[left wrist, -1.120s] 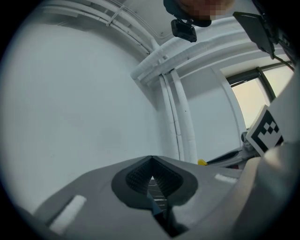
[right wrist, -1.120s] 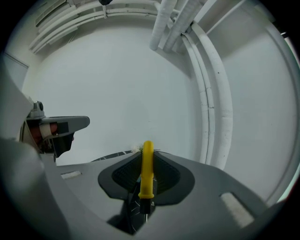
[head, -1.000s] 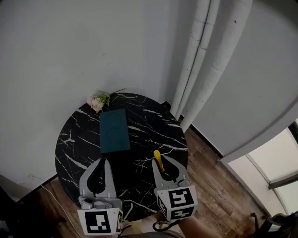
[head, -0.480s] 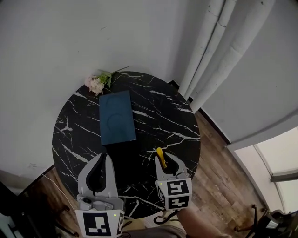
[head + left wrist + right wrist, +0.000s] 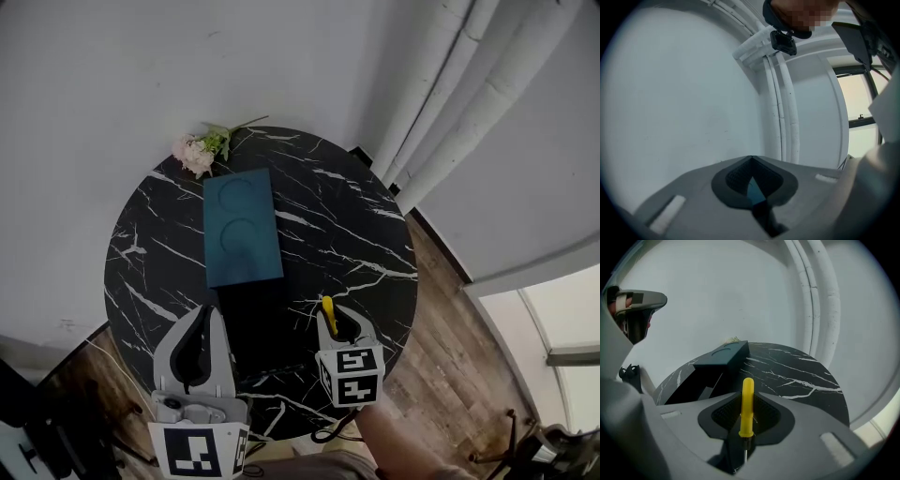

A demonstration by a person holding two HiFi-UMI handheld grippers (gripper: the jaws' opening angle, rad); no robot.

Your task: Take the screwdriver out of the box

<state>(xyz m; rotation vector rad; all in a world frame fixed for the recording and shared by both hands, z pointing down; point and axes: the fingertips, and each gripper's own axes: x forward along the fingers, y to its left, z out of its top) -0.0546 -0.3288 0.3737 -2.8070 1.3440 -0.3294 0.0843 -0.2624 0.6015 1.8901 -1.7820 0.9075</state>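
Round black marble table [image 5: 356, 234] is seen from above against a white wall [image 5: 112, 75], with a teal box [image 5: 242, 228] toward its far side and flowers [image 5: 197, 152] at the rim. Well clear of the box, near the table's front edge, a yellow screwdriver [image 5: 328, 314] is pinched by its handle in the right gripper [image 5: 339, 323], handle tip pointing away. The left gripper [image 5: 203, 319] is closed on nothing. Because the handle looks smooth and round, it could slip or swivel in the pads. If released this near the edge, it may be lost to the floor [image 5: 441, 309].
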